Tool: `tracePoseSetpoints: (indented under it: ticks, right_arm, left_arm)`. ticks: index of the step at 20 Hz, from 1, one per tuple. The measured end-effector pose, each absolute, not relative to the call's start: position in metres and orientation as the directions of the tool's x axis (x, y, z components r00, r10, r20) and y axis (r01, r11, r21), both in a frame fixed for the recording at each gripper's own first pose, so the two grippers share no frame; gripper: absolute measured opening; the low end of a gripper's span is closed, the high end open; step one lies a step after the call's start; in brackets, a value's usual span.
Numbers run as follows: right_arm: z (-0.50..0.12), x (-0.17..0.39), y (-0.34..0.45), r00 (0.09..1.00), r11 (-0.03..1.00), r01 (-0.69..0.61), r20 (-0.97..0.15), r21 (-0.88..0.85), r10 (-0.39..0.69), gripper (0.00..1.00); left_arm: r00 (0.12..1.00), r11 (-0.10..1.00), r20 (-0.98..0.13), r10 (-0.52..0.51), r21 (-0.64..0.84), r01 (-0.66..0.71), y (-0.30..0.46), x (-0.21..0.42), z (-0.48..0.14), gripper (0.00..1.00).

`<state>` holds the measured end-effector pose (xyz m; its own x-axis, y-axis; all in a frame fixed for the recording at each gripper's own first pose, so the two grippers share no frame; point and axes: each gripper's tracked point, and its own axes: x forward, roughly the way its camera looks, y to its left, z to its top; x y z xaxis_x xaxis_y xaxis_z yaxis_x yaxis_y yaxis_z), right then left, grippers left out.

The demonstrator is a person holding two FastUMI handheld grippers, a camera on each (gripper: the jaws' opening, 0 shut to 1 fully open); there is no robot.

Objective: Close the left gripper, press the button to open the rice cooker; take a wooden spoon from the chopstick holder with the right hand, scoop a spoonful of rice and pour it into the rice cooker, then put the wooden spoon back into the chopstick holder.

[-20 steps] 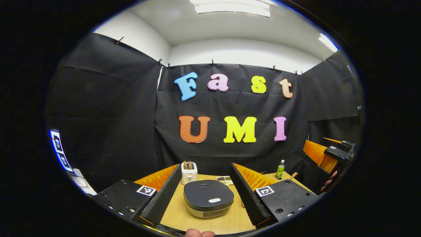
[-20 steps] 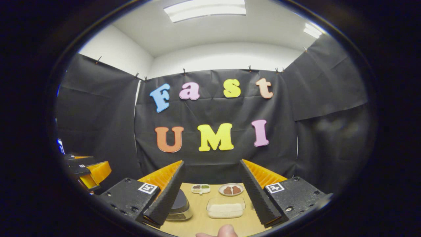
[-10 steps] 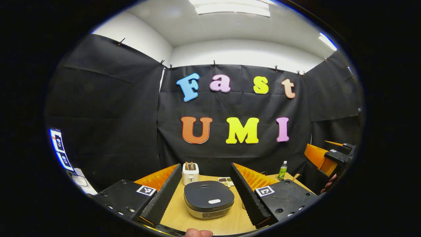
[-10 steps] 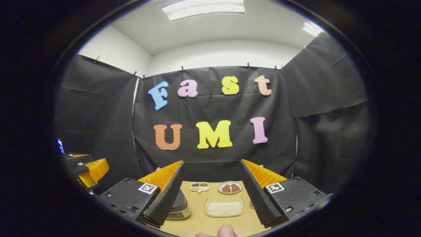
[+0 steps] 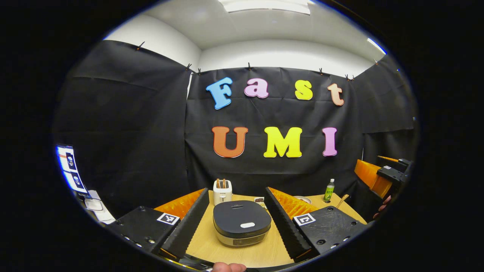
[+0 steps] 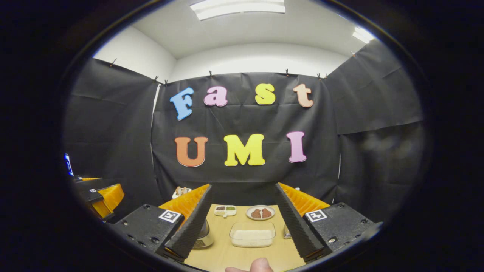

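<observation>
The dark-lidded rice cooker (image 5: pixel 242 226) sits shut on the wooden table (image 5: pixel 204 247), its pale button (image 5: pixel 247 225) facing me. My left gripper (image 5: pixel 237 190) is open, and the cooker lies between its two fingers, farther off. A wooden handle (image 5: pixel 342 200) pokes up behind the right finger. In the right gripper view a clear box of rice (image 6: pixel 252 234) lies between the fingers of my open right gripper (image 6: pixel 243 187). A small grey holder (image 6: pixel 287 231) peeks out beside its right finger. The cooker's edge (image 6: pixel 205 237) shows behind its left finger.
A white toaster-like box (image 5: pixel 222 190) with two brown pieces stands behind the cooker. A green bottle (image 5: pixel 329 190) stands at the back right. A plate of brown food (image 6: pixel 260 212) and a small divided dish (image 6: pixel 225 210) lie behind the rice box. The other gripper (image 5: pixel 389 175) hovers far right.
Both views have tipped down a little, so the table objects sit higher in the picture and more of the table shows. Both grippers' jaws stay as wide as before.
</observation>
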<state>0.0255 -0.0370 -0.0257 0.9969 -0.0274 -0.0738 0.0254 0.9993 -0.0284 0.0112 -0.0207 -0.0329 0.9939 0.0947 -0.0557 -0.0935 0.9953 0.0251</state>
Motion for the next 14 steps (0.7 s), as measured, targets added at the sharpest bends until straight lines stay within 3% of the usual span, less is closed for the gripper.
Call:
tracePoseSetpoints:
  ticks: [14]
  right_arm:
    - [-0.085,0.137,-0.114,0.980,0.994,-0.103,-0.166,0.045,0.109,1.00]
  left_arm:
    - [0.885,0.965,-0.391,0.251,0.031,-0.260,-0.063,0.074,-0.125,0.95]
